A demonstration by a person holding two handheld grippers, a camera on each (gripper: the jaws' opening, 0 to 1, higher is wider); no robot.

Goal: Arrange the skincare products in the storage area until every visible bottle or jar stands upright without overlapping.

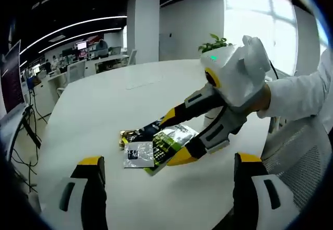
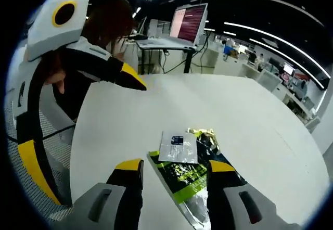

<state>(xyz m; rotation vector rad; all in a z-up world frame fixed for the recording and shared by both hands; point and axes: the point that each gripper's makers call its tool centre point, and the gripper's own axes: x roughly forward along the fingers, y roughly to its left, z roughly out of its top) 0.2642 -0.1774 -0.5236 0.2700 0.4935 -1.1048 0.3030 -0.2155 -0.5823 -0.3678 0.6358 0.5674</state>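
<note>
Behind the white table (image 1: 156, 110) an open office shows, with ceiling light strips, desks and a laptop on a stand.

The right tool (image 2: 174, 170) has its jaws spread, one on each side of the green sachet (image 2: 182, 178), low over it; whether the tips touch the table cannot be told. In the left gripper view the same tool (image 1: 177, 139) reaches in from the right, its yellow tips at the sachets, held by a person in a white sleeve. The left tool (image 1: 169, 167) is also spread and holds nothing, hanging above bare table, near the pile but apart from it.

The task's things here are flat packets and not bottles: a silver sachet (image 2: 178, 147) lies partly over the green one, and a gold packet (image 2: 203, 133) with a dark one lies just behind. All overlap in one small heap near the middle of the table.

They look very light, thin, soft and glossy, so probably slippery. A pinch on a free edge seems best, for example the near end of the green sachet, because a flat face gives nothing to grip. Standing them upright may be hard.
</note>
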